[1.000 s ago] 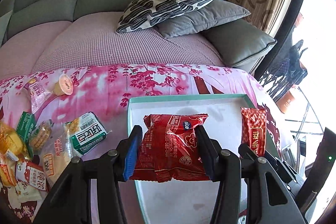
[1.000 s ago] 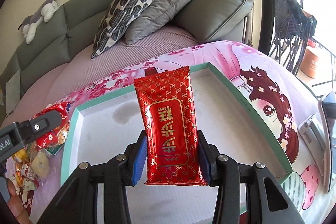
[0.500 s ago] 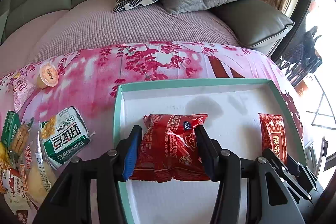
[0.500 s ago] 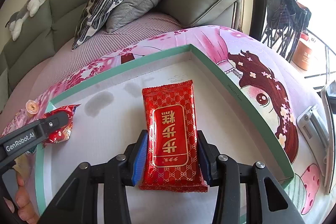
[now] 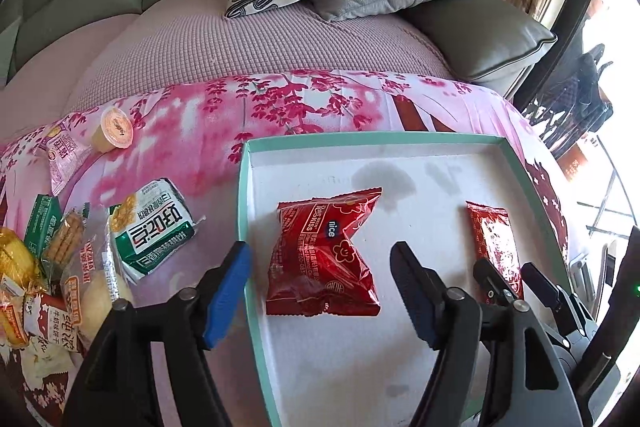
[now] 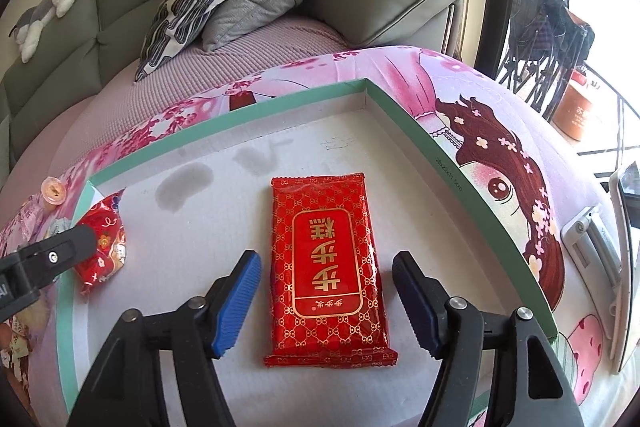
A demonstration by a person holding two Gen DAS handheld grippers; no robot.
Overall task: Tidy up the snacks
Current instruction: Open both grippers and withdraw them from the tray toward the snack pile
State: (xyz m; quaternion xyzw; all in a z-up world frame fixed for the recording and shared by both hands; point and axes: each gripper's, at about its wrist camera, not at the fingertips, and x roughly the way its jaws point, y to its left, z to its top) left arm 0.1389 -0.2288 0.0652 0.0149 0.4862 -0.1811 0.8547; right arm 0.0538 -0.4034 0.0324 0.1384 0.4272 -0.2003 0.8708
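Now both packets released.

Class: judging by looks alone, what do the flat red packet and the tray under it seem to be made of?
Flat red packet: probably glossy plastic or foil film, given its sheen and crimped, sealed ends. Tray: likely matte cardboard, with a white inside that shows grey stains and a green outer wall.

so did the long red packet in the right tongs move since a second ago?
Yes. The long red packet went down from above the tray's far rim onto the tray floor; the right tongs are opening around it.
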